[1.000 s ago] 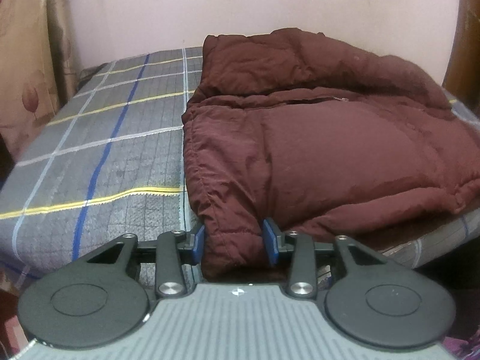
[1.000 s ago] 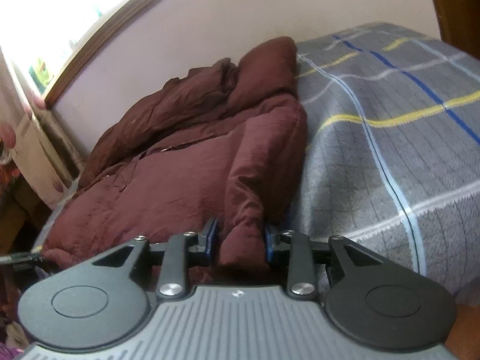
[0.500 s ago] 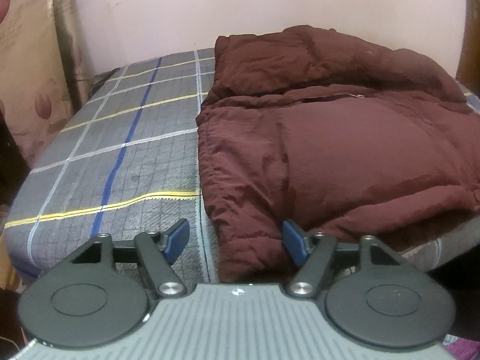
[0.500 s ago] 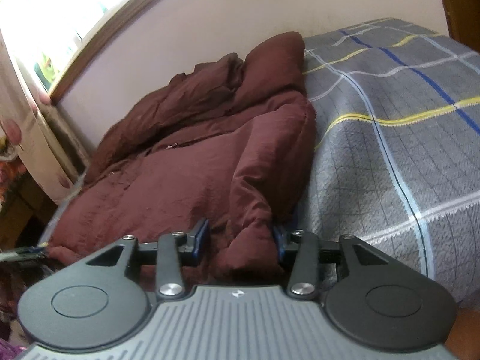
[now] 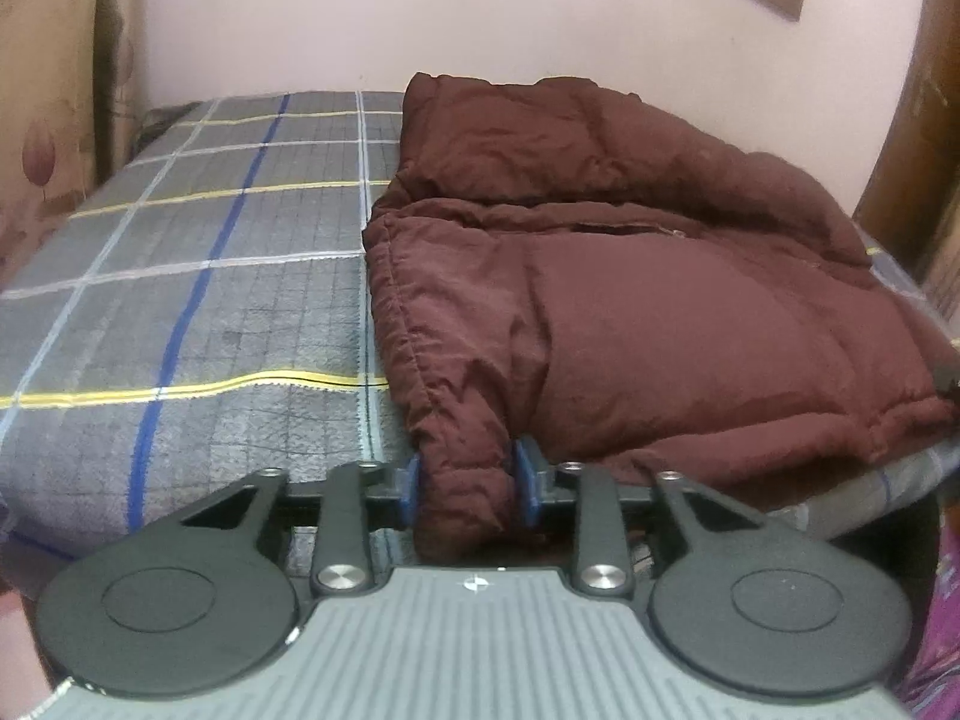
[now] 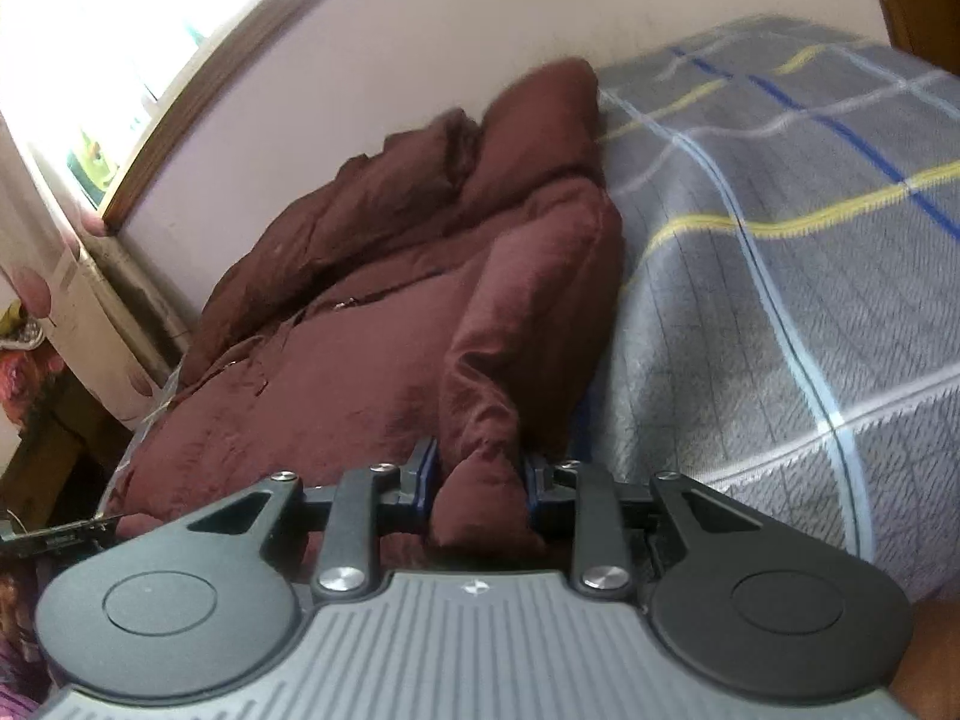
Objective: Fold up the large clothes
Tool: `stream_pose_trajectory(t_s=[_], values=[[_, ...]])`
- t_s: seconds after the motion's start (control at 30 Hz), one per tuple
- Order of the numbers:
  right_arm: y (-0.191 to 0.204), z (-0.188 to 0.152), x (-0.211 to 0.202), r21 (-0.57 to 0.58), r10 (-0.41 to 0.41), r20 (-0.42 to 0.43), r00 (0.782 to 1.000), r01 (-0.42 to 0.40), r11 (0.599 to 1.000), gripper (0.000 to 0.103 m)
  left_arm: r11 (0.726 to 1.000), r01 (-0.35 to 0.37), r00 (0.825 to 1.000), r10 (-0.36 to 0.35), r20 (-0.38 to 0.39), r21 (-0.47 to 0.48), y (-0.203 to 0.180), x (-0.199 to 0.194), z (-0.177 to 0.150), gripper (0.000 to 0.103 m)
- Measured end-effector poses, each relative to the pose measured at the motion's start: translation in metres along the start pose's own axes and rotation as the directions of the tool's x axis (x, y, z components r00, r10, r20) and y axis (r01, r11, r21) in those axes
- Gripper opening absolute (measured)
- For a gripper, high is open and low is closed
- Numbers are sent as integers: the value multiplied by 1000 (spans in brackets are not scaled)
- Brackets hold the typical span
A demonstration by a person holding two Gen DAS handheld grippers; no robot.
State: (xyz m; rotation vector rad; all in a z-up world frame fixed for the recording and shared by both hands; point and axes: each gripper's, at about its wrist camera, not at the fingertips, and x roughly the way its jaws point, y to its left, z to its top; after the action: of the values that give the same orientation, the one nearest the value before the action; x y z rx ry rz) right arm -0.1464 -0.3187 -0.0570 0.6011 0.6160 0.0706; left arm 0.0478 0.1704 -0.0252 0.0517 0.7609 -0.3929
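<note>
- A bed [image 5: 180, 324] covered in a grey checked sheet with blue, yellow and white stripes filled both of your views, its far edge against a pale wall [image 5: 270, 18].
- A puffy maroon jacket [image 5: 690, 324] lay spread on the bed, taking up the right half in your left wrist view and the left half [image 6: 336, 360] in your right wrist view. Its long axis ran away from you, from the near edge of the bed toward the wall.
- A bunched, darker part of the jacket, perhaps the hood or collar, sat at the far end by the wall.
- Your left gripper [image 5: 465, 483] was closing on the near corner of the jacket's hem; a thick roll of padded fabric sat squeezed between its blue pads.
- Your right gripper [image 6: 480, 480] was closing too, with a fold of the near edge pinched between its pads.
- Both grippers sat at the near end of the jacket, so the rest of it stretched ahead of you; neither hand looked nearer to the far end. A fold would likely mean carrying the near edge forward toward the wall.
</note>
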Motion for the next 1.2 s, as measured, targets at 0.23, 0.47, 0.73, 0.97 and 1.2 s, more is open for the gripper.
stream_pose_trajectory(t_s=[0.23,0.47,0.73,0.97,1.2], values=[[51,0,13,-306,-237,-8,972,223,926,29,996,57,998,-57,-1,-74,12,10,-2,35],[68,-4,23,-429,-336,-3,942,302,851,28,999,-29,999,29,21,36,-11,9,-4,30],[77,-4,28,-472,-372,-1,928,328,818,28,1000,-24,1000,24,10,11,-8,9,-2,30],[78,-6,29,-474,-368,7,930,327,818,28,999,-35,999,35,36,2,-8,7,-4,28],[45,3,9,-222,-198,-28,980,187,957,22,998,-54,995,56,89,-21,-12,-7,-5,22]])
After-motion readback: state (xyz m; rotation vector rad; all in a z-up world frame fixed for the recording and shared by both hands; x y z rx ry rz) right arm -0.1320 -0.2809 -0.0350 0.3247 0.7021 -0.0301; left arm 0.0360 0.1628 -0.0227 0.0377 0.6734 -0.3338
